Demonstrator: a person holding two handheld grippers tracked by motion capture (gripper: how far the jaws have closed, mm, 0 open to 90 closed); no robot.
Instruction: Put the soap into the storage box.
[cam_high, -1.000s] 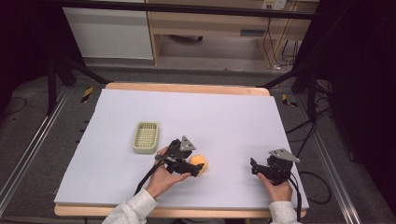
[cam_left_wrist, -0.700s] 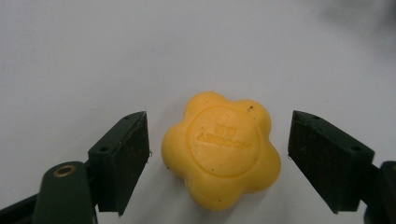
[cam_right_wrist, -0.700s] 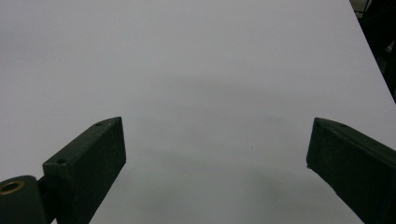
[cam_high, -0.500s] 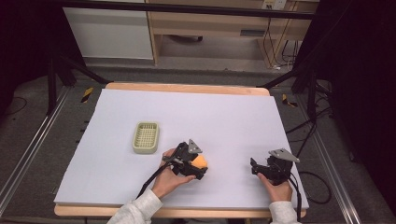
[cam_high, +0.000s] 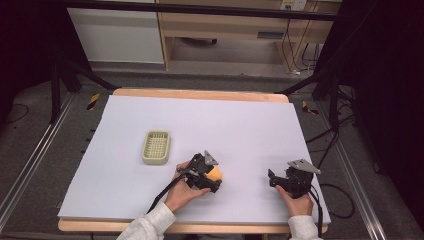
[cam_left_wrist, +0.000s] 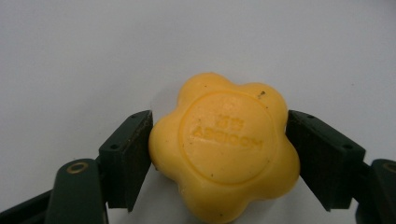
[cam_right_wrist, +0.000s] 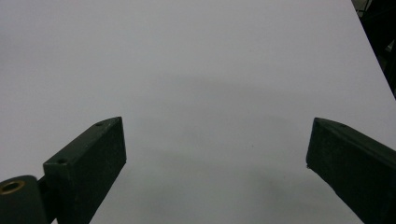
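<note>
The left tongs (cam_left_wrist: 219, 154) are clamped on a yellow flower-shaped soap bar (cam_left_wrist: 224, 144), one jaw pressed to each side of it, with the embossed round face turned up toward the camera. Squeezing it across two opposite flanks rather than by top and bottom keeps the bar level and leaves its underside free, which would suit either lifting it off the white worktop (cam_high: 240, 125) or setting it down. In the high view the soap (cam_high: 215, 174) sits near the front edge of the worktop, a little right of the pale green slotted tray (cam_high: 156, 147), which looks like a soap dish and may be where the bar belongs. Whether the bar is resting on the surface or held just clear of it is hard to tell.

The right tongs (cam_right_wrist: 215, 154) are spread wide with nothing between them, low over bare worktop toward the right front corner, out of the way.

Compared with a second ago, the left tongs and soap have shifted slightly rightward, away from the tray; the right tongs and the tray have stayed put.
</note>
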